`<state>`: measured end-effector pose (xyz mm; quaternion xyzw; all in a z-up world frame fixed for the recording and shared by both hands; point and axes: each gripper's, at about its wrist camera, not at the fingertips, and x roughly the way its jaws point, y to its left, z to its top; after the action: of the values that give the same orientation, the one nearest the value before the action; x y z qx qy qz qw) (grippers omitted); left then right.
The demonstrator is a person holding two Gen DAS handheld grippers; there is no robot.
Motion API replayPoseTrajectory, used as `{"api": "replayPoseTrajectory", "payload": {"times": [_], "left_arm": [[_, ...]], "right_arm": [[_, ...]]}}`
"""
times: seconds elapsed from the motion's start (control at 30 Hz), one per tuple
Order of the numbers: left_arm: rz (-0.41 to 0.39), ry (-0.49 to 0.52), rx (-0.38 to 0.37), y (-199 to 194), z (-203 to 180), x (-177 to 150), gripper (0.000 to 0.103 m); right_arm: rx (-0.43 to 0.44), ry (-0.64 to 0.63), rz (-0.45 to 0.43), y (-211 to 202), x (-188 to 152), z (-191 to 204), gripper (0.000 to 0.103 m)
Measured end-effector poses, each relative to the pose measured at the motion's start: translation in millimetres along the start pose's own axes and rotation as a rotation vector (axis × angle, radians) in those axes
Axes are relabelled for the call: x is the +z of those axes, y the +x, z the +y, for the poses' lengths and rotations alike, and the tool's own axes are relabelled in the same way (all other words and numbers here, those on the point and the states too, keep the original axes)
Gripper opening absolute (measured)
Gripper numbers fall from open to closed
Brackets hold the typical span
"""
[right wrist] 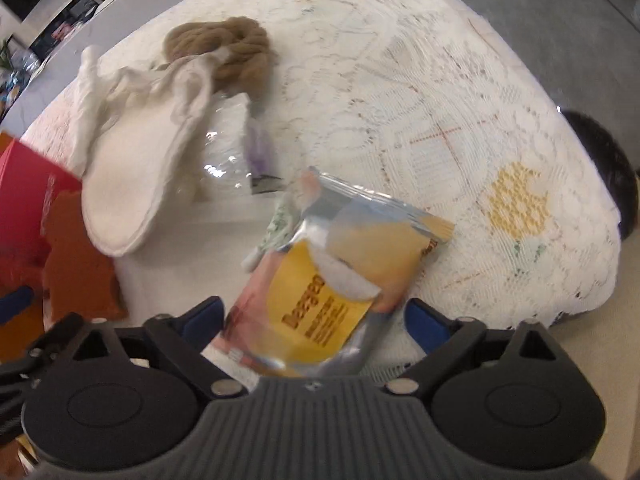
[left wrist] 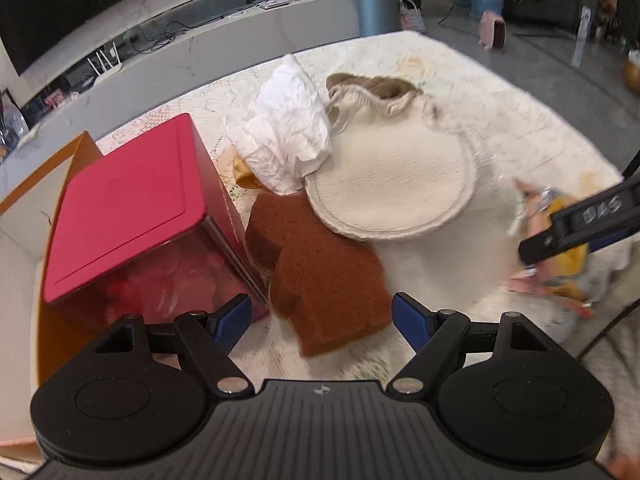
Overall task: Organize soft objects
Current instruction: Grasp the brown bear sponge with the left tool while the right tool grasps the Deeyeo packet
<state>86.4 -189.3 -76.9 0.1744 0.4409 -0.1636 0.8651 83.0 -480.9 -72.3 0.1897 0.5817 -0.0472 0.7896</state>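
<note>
1. Surface: a counter (right wrist: 460,92) covered with a white lace cloth bearing a yellow embroidered motif; the weave is open and patterned.
2. Soft items: a brown, coarse-pored sponge cut in a stepped shape (left wrist: 320,284) lies at the near edge; a cream, oval, stitched-rim cloth pouch (left wrist: 396,184) overlaps its far side; crumpled white tissue paper (left wrist: 284,136) rests against the pouch; a tan twisted yarn skein (right wrist: 224,48) sits at the pouch's gathered mouth.
3. A glossy yellow-and-silver foil snack packet (right wrist: 340,280) lies on the cloth, nearer the right side.
4. Surroundings: a red box with a clear front panel (left wrist: 132,208) stands just beside the sponge, to its left.
5. Left hand-held gripper (left wrist: 322,316): jaws wide apart, nothing held; the sponge's near end lies between the blue pads, untouched.
6. Right hand-held gripper (right wrist: 316,320): jaws wide, the packet lying between them; pads do not appear to press it.
7. View differences: only the right wrist view shows crinkled clear plastic wrap (right wrist: 228,148) beside the pouch; the left wrist view shows the right hand-held gripper's finger over the blurred packet.
</note>
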Motion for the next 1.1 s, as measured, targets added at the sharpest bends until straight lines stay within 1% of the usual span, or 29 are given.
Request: {"api": "replayPoseTrajectory", "payload": {"times": [0.07, 0.1, 0.13, 0.17, 0.2, 0.3, 0.37, 0.4, 0.43, 0.47, 0.5, 0.63, 0.73, 0.8, 0.9, 1.0, 1.1], "left_arm": [[0.013, 0.015, 0.025, 9.2, 0.3, 1.0, 0.093], [0.024, 0.011, 0.017, 13.8, 1.2, 1.9, 0.093], [0.031, -0.003, 0.0, 16.8, 2.3, 3.2, 0.094], [0.03, -0.015, -0.016, 18.4, 3.6, 4.5, 0.094], [0.031, -0.017, -0.021, 20.3, 3.5, 6.1, 0.094], [0.063, -0.016, -0.001, 32.8, -1.1, 10.7, 0.094], [0.093, -0.031, 0.012, 42.4, -4.4, 11.6, 0.094], [0.095, -0.034, 0.018, 44.6, -5.3, 10.7, 0.094], [0.088, -0.034, 0.021, 44.9, -5.7, 9.5, 0.092], [0.075, -0.033, 0.02, 43.3, -5.8, 7.3, 0.084], [0.06, -0.037, 0.021, 40.3, -4.3, 5.1, 0.082], [0.025, -0.014, -0.003, 28.6, 2.4, 1.5, 0.081], [-0.023, 0.012, -0.011, 10.4, 5.0, 2.7, 0.081], [-0.053, 0.024, -0.029, -2.2, 9.6, 5.9, 0.081], [-0.079, 0.025, -0.07, -18.1, 19.5, 8.9, 0.081], [-0.106, 0.024, -0.102, -31.7, 27.5, 9.6, 0.081], [-0.15, 0.052, -0.113, -43.3, 29.8, 10.5, 0.081]], "right_arm": [[-0.011, 0.014, -0.008, 4.0, 1.2, -1.0, 0.094], [-0.013, 0.007, -0.009, 5.5, 0.7, 0.4, 0.095], [-0.019, -0.012, -0.015, 5.9, -0.4, 2.9, 0.093], [-0.031, -0.037, -0.024, 5.0, -2.4, 6.6, 0.088], [-0.046, -0.067, -0.026, 5.4, -3.8, 10.3, 0.086], [-0.069, -0.141, -0.022, 6.9, -8.4, 22.0, 0.084], [-0.081, -0.155, -0.023, 8.7, -8.3, 24.2, 0.084], [-0.081, -0.156, -0.024, 9.8, -7.6, 24.4, 0.084], [-0.079, -0.153, -0.026, 9.1, -8.2, 23.7, 0.084], [-0.075, -0.149, -0.029, 8.4, -8.7, 22.7, 0.084], [-0.07, -0.146, -0.031, 7.7, -9.2, 21.5, 0.084], [-0.047, -0.126, -0.039, 6.6, -8.9, 18.1, 0.083], [-0.006, -0.114, -0.044, 4.1, -9.5, 14.1, 0.081], [0.043, -0.09, -0.045, 1.2, -9.6, 9.3, 0.075], [0.117, -0.041, -0.04, -3.5, -10.5, 0.1, 0.07], [0.194, 0.002, -0.053, -10.5, -13.8, -6.7, 0.068], [0.23, 0.022, -0.074, -18.9, -19.9, -10.5, 0.068]]}}
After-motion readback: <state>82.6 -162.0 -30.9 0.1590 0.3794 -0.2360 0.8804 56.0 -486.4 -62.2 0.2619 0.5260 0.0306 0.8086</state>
